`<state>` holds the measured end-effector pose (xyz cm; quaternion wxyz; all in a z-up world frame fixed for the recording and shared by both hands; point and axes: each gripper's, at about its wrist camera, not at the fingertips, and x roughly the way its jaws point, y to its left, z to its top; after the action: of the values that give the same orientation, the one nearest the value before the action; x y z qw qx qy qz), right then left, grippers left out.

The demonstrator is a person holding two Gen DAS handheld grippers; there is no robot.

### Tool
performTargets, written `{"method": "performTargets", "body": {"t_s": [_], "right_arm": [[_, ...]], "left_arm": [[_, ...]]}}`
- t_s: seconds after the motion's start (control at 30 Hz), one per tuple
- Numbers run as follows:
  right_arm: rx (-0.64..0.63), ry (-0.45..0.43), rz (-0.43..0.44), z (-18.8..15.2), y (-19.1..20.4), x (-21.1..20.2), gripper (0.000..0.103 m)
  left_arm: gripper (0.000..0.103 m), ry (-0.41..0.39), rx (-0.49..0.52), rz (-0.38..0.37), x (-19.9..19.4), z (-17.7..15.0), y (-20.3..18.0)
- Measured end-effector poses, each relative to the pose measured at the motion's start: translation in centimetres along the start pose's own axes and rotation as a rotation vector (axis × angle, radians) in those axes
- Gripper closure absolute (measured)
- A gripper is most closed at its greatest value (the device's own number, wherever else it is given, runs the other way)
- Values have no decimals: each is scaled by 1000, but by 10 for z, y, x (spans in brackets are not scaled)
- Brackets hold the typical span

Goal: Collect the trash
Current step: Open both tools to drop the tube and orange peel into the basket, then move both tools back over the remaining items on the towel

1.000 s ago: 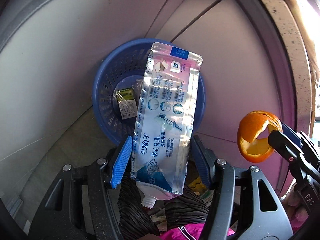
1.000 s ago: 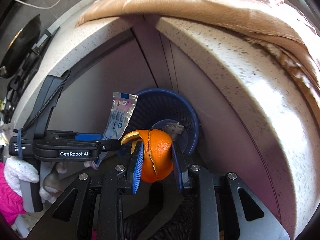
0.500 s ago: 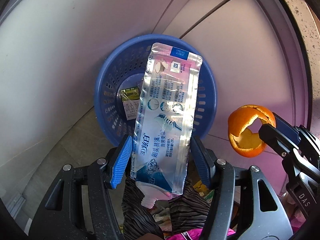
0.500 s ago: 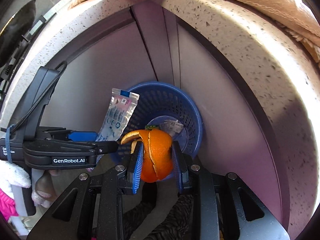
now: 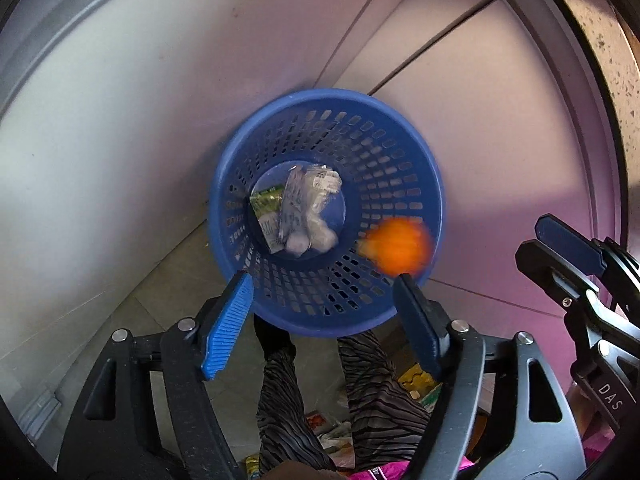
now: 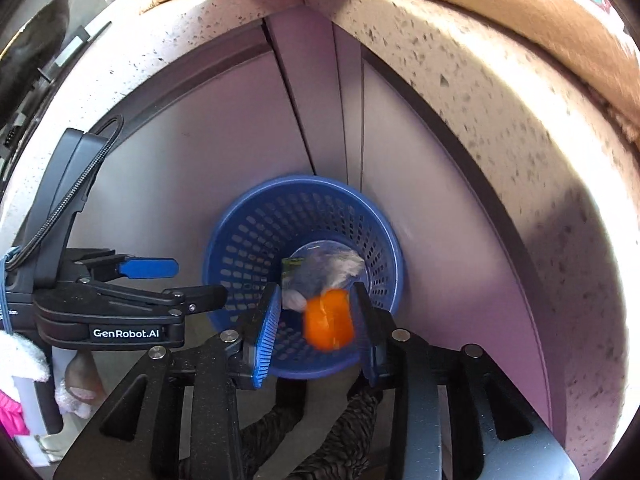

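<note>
A round blue perforated basket [image 5: 384,160] stands on the floor in a corner; it also shows in the right wrist view [image 6: 256,236]. The silver toothpaste pouch [image 5: 298,210] lies at its bottom beside a green packet [image 5: 266,200]. An orange peel [image 5: 396,246] is blurred in mid-air inside the basket's rim; in the right wrist view it [image 6: 329,320] is between the open fingers, touching neither. My left gripper [image 5: 322,320] is open and empty above the basket. My right gripper [image 6: 316,330] is open above the basket.
Pale cabinet panels [image 5: 160,120] meet in a corner behind the basket, under a speckled stone counter edge [image 6: 500,92]. A person's striped trouser legs [image 5: 360,392] stand below the grippers. Some litter [image 5: 420,384] lies on the tiled floor [image 5: 168,300].
My left gripper has let go of the toothpaste pouch, which now lies in the basket. My right gripper has opened and the orange peel is falling. Both grippers moved closer over the basket.
</note>
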<state>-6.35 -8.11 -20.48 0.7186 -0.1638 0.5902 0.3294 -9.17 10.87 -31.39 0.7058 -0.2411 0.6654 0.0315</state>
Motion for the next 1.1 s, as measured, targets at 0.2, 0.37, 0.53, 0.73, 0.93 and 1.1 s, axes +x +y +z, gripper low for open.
{"method": "performTargets", "body": {"t_s": [0.2,0.37,0.53,0.73,0.93,1.1], "right_arm": [[-27,-11,-14,8,6,-11,69],[-26,-12,-18,15,6,-18,69],[-25,-23,-12,18,4,-32,69],[3,-50,14,15,-1,-57,69],[36,-104,57,12,-7,-98,69],[65,-178,92,10,-17,-137,62]], "left_arm": [[28,-14,1,-8,-5,6,8],[28,-26,2,-18,-11,9,14],[28,-50,4,-24,-14,3,13],[28,-112,24,-31,-42,-4,8],[28,-188,70,-43,-77,-11,-6],[28,-251,123,-74,-114,-16,-21]]}}
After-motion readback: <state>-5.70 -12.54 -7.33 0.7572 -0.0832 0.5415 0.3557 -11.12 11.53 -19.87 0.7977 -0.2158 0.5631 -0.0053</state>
